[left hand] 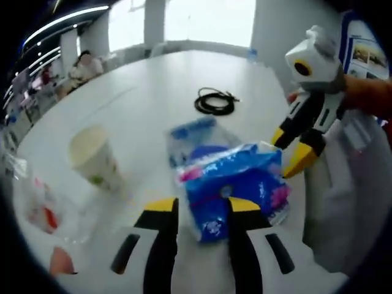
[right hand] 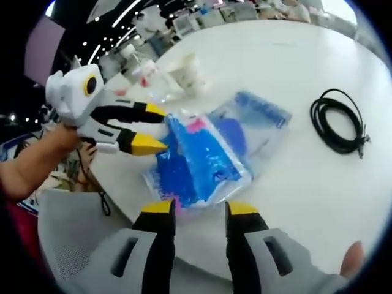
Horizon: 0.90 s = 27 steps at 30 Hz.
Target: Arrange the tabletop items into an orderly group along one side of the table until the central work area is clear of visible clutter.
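A blue crinkled packet [left hand: 214,184] [right hand: 196,159] lies near the edge of the white round table [left hand: 153,79] [right hand: 294,184], partly on top of a clear zip bag with blue print [left hand: 196,131] [right hand: 260,116]. My left gripper [left hand: 203,205] [right hand: 150,128] is open, its yellow tips at one end of the packet. From the opposite side my right gripper [right hand: 199,209] [left hand: 289,150] is also open, tips close to the packet's edge. A coiled black cable [left hand: 214,101] [right hand: 337,122] rests farther out on the table.
A paper cup [left hand: 92,156] [right hand: 187,73] stands beyond the packet, beside a crumpled clear bag with red print [left hand: 40,208] and a small bottle [right hand: 144,70]. A grey mesh chair [right hand: 67,233] [left hand: 343,202] is at the table's edge. People sit in the background.
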Tool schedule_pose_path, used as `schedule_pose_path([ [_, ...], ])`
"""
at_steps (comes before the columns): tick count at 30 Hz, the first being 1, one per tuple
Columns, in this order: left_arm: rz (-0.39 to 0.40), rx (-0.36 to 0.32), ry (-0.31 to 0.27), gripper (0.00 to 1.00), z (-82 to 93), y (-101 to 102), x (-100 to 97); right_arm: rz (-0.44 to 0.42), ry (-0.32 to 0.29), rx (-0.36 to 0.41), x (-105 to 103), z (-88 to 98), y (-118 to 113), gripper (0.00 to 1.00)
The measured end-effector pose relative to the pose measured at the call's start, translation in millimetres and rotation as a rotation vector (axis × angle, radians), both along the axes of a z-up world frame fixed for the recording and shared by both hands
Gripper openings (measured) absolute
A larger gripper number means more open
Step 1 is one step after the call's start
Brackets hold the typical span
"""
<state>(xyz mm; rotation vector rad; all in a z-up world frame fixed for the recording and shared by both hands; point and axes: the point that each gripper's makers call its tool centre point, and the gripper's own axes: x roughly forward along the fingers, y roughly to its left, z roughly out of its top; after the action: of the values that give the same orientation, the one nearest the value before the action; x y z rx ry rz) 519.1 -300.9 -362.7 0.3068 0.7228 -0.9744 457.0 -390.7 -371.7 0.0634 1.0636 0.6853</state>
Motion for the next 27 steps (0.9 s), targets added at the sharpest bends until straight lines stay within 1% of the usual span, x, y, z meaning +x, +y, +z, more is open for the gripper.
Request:
schedule_pose_path([
  [3,0.000,0.007,-0.003,0.25,-1.0,0.3,1.1,0.004,-0.012,-0.017,2.5,-1.3,-2.2,0.26],
  [8,0.015,0.012,0.005,0.17,0.2,2.8,2.4,0.017,-0.023,-0.040,5.4,-2.7,-6.2,0.17],
  [13,0.027,0.012,0.014,0.10,1.1,4.6,3.1,0.023,-0.033,-0.047,7.7,-1.9,-10.5,0.12],
  [20,0.029,0.016,0.021,0.07,-1.7,2.1,1.6,0.026,-0.047,-0.055,12.1,-0.5,-15.4,0.08],
  [22,0.030,0.016,0.022,0.04,-1.8,1.8,1.2,0.027,-0.048,-0.054,12.8,0.5,-16.4,0.07],
  [27,0.031,0.018,0.021,0.00,-0.8,1.7,1.2,0.025,-0.056,-0.052,15.1,3.1,-19.9,0.04],
])
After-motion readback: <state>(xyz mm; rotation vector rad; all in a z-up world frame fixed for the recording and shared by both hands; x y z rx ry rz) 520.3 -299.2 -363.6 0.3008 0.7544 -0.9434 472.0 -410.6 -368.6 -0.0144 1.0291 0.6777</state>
